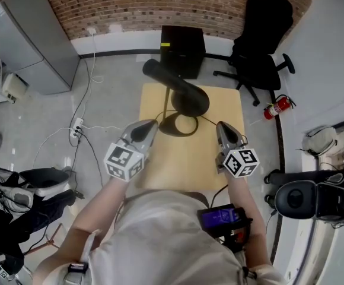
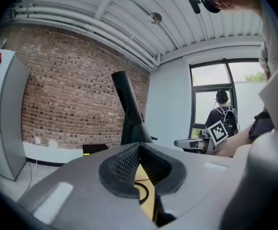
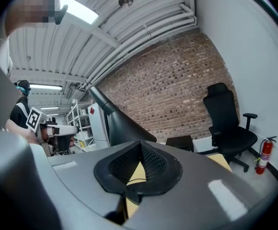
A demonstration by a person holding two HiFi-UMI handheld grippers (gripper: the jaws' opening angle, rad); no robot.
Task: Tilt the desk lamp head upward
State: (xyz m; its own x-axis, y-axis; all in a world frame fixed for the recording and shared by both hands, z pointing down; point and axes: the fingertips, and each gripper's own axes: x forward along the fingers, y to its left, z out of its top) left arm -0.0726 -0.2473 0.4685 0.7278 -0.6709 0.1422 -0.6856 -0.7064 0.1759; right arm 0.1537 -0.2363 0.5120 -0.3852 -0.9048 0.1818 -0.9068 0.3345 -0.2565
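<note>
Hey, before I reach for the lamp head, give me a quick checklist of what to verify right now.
1. Left gripper empty: ok, jaws together on nothing.
2. Right gripper empty: ok, likewise.
3. Jaws apart for grasping: not ok, both shut.
4. Black desk lamp upright on the light wooden table: ok.
5. Cylindrical lamp head unobstructed: ok, neither gripper touches it.
6. Head free to tilt upward: cannot tell.

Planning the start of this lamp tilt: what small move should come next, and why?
Probably open the left gripper and reach toward the desk lamp head. Both grippers are shut and empty, short of it, and the left gripper sits nearer that head than the right gripper.
</note>
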